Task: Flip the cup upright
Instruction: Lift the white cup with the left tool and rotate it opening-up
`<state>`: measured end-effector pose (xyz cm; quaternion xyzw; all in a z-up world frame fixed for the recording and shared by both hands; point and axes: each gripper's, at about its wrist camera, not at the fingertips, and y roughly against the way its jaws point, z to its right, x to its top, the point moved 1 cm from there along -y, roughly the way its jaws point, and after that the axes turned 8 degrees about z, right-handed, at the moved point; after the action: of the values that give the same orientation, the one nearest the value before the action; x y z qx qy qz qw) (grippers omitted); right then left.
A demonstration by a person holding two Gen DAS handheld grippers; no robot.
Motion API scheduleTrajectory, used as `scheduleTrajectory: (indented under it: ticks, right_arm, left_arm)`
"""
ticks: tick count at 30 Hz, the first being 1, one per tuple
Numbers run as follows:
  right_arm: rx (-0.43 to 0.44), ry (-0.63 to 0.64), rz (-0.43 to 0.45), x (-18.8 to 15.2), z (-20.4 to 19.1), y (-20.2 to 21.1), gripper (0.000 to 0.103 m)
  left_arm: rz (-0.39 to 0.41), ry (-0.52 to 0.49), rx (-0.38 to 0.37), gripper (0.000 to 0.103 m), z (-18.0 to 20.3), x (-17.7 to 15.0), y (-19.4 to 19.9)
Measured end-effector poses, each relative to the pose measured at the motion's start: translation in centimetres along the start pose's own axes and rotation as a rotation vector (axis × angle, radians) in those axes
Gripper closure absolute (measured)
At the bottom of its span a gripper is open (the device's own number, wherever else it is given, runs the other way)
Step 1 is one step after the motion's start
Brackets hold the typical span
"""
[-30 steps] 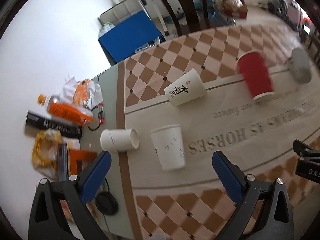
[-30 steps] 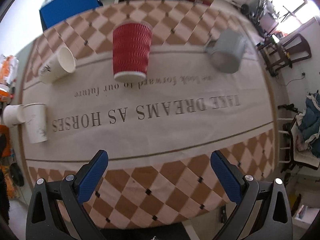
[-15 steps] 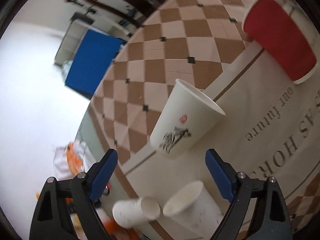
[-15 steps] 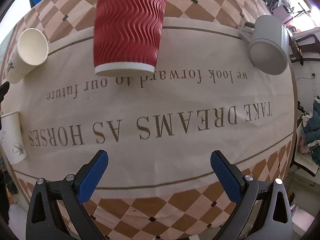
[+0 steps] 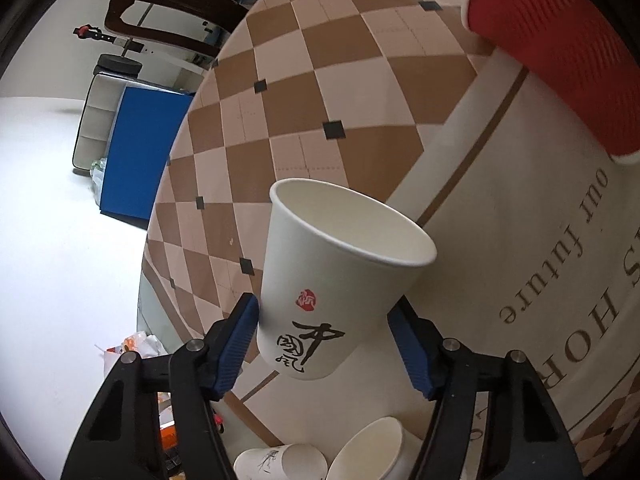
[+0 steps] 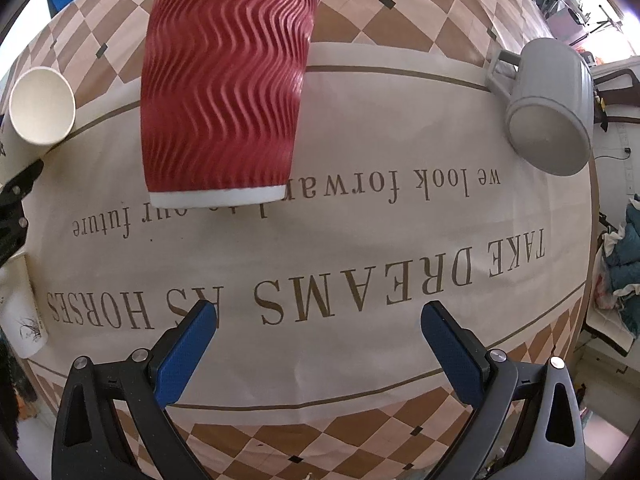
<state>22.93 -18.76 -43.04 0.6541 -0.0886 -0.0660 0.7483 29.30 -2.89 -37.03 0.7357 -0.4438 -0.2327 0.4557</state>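
Left gripper (image 5: 324, 328) astride the white paper cup (image 5: 332, 280), which lies on the tablecloth (image 6: 360, 240), mouth toward 1 o'clock — pads flank it, contact unclear. Step: grasp. Next: clamp, lift, rotate upright. Right gripper (image 6: 320, 320) spread wide, holding nothing.

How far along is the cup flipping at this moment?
Nothing looks finished. In hand: the left gripper brackets the printed white cup, lying on its side; contact is unclear. Left: the red cup, grey mug and two small white cups lie unflipped. The right gripper is open and empty.
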Motion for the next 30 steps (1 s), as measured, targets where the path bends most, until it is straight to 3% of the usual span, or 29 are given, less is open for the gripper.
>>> scheduleTrajectory:
  ticks: [11, 19, 24, 30]
  right_arm:
    - [-0.029, 0.002, 0.016, -0.4, -0.6, 0.3, 0.000]
    - [-0.046, -0.024, 0.061, -3.9, 1.2, 3.0, 0.000]
    - [-0.065, -0.046, 0.101, -6.9, 2.7, 5.3, 0.000]
    - [-0.096, -0.071, 0.115, -9.4, 5.4, 5.7, 0.000]
  left_arm:
    - [0.021, 0.073, 0.018, 0.040, 0.5, -0.8, 2.7]
    - [0.051, 0.225, -0.006, 0.040, 0.0, -3.0, 7.9]
    - [0.062, 0.343, -0.056, 0.040, 0.6, -5.1, 11.1]
    - [0.041, 0.497, -0.172, 0.040, 3.2, -7.8, 14.0]
